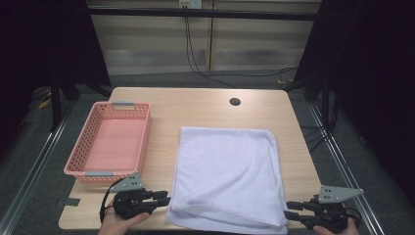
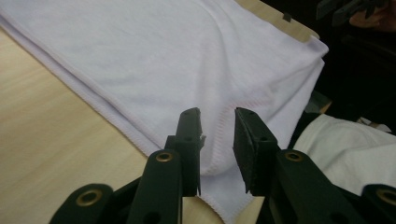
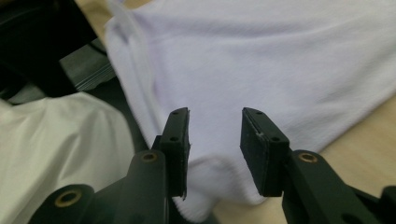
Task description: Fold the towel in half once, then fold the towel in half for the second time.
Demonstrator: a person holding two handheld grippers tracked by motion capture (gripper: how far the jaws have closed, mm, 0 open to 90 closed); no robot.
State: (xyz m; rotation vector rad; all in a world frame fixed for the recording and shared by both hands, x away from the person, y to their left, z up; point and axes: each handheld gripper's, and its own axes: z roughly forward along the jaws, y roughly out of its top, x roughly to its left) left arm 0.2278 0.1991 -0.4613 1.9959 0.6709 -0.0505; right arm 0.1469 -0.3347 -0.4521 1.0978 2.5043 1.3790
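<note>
A white folded towel (image 1: 230, 176) lies flat on the right half of the wooden table (image 1: 195, 105), its near edge at the table's front. My left gripper (image 1: 164, 198) points right at the towel's near-left corner, held in a hand. In the left gripper view its jaws (image 2: 218, 114) stand apart over the stitched corner of the towel (image 2: 163, 56), and the pads do not press on it. My right gripper (image 1: 291, 209) points left at the near-right corner. Its jaws (image 3: 215, 112) are apart too, with the towel's (image 3: 280, 60) thick folded corner below the gap.
An empty pink plastic basket (image 1: 110, 142) stands on the table's left side, close behind the left gripper. A dark round hole (image 1: 235, 102) sits near the table's far edge. The person's white garment (image 2: 355, 144) shows past the front edge.
</note>
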